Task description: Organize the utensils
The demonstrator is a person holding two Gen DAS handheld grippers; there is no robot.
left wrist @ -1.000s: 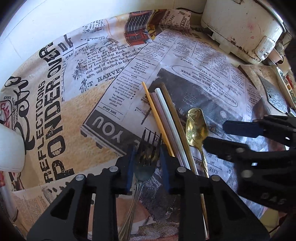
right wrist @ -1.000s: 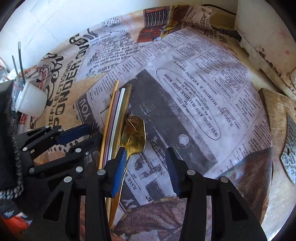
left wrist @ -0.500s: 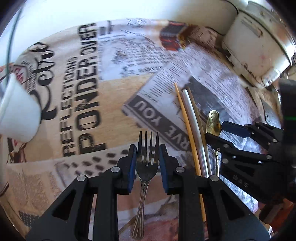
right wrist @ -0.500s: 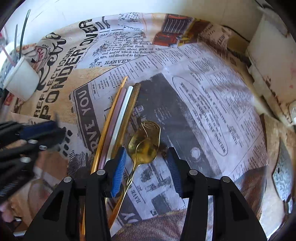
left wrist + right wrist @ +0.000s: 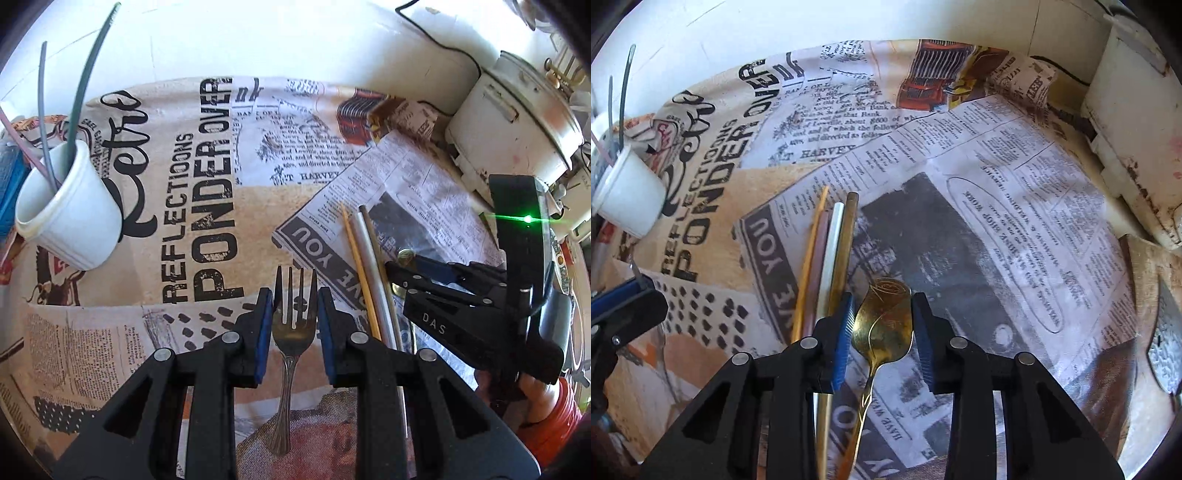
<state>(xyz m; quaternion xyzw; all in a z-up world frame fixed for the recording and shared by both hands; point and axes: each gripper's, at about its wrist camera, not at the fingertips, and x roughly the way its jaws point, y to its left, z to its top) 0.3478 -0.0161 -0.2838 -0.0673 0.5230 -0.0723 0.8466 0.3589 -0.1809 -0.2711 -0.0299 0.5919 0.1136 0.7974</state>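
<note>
My left gripper (image 5: 295, 299) is shut on a steel fork (image 5: 295, 325) and holds it by the head, tines forward, above the printed cloth (image 5: 207, 184). A gold spoon (image 5: 882, 325) lies on the cloth beside several straws and sticks (image 5: 831, 251). My right gripper (image 5: 882, 306) straddles the spoon's bowl; its jaws are closing and the blue pads meet the bowl's edges. In the left wrist view the right gripper (image 5: 406, 264) is down at the sticks (image 5: 365, 258). A white cup (image 5: 70, 214) with several straws in it stands at the far left.
A white rice cooker (image 5: 513, 122) with a black cable stands at the back right by the wall. A wooden board (image 5: 1145, 266) with a metal grater lies at the right edge. The white cup (image 5: 628, 195) is tilted in view at the left.
My left gripper rose with the fork and moved left, away from the sticks and nearer the cup. The right gripper's jaws narrowed onto the spoon's bowl.
</note>
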